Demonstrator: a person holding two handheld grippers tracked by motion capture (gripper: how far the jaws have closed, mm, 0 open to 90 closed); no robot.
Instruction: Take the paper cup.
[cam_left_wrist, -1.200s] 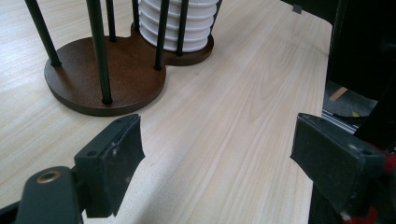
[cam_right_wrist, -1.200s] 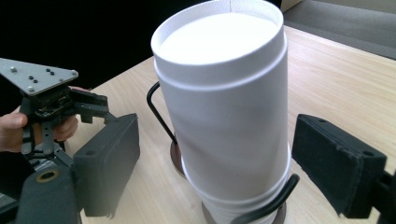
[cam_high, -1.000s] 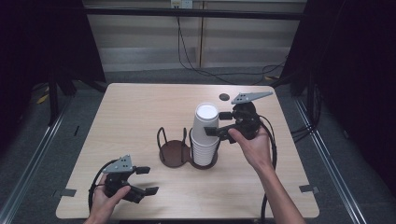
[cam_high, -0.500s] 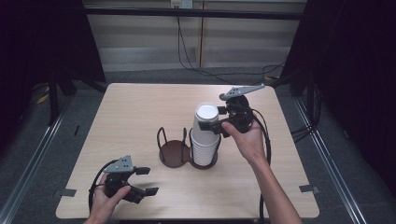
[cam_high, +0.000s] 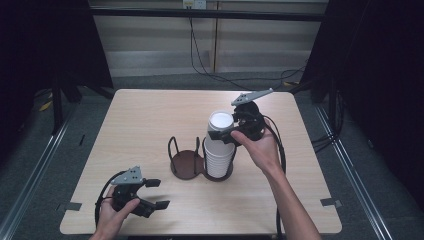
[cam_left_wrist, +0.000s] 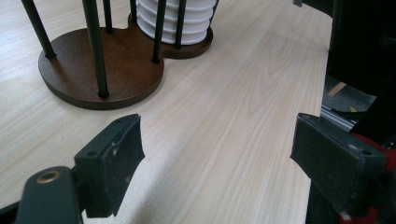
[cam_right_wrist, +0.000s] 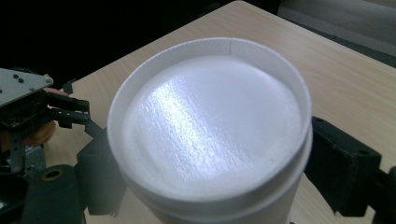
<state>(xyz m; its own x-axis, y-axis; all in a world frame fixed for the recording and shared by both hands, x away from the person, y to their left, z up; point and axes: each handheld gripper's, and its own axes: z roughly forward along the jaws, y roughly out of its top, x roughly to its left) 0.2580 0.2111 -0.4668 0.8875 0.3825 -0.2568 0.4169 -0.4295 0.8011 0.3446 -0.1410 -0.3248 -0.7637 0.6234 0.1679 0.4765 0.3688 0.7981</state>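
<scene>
My right gripper's view shows the top cup (cam_right_wrist: 210, 135) bottom-up, both jaws pressed against it. High view: cup stack (cam_high: 220, 150) stands upright in the holder (cam_high: 187, 165), my right gripper (cam_high: 231, 131) grasping its top; my left gripper (cam_high: 152, 194) rests released, empty.

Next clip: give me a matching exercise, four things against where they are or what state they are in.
Things:
1. left claw
2. right claw
3. stack of white cups
4. left ring of the cup holder

States:
A. empty
B. standing upside down in the holder's right ring
C. around the top cup
D. open, at the table's near left

Pairs: 1-D, 2-C, 3-B, 4-A
</scene>
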